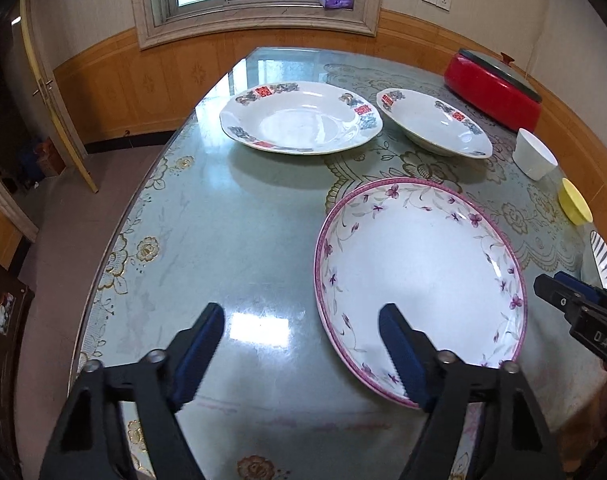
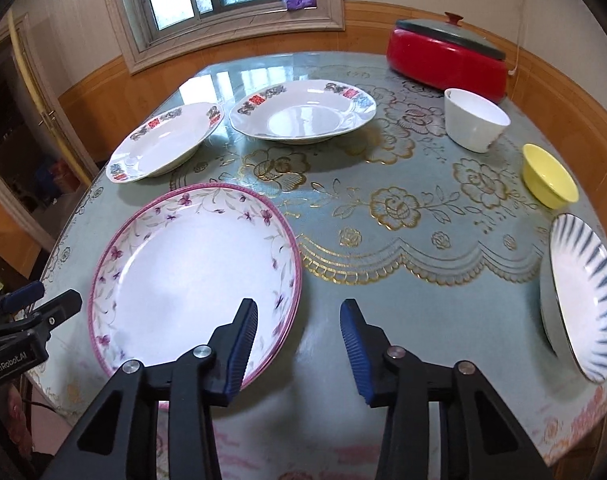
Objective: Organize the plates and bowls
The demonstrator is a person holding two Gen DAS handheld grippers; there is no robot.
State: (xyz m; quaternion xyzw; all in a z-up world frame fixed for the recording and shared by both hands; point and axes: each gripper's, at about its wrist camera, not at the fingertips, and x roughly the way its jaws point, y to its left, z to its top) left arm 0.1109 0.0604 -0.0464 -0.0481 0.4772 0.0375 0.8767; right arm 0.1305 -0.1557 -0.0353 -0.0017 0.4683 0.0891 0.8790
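- Three plates show in the left wrist view, all lying flat and face up on the glossy counter (image 1: pixel 231 216): the round pink-rimmed plate (image 1: pixel 419 276) nearest, with painted purple flowers, and two glazed white plates beyond it, a wide scalloped plate (image 1: pixel 301 118) and a smaller deep plate (image 1: pixel 433 122) just beside it, both with red and grey motifs.
- The left claw (image 1: pixel 303 356) hangs wide open and empty, its right ribbed blue pad over the pink plate's near rim.
- At the right edge stand a white bowl (image 1: pixel 534 154) and a yellow bowl (image 1: pixel 574 202), upright.
- In the right wrist view, the right claw (image 2: pixel 299 348) is spread apart, gripping nothing, its left pad above the pink-rimmed plate's right edge.
- A blue-striped plate (image 2: pixel 583 300) lies flat at the right, well apart from the pink one.
- A red lidded pot (image 2: pixel 447 58) sits at the counter's far side, on the gold-flowered cloth (image 2: pixel 399 204).
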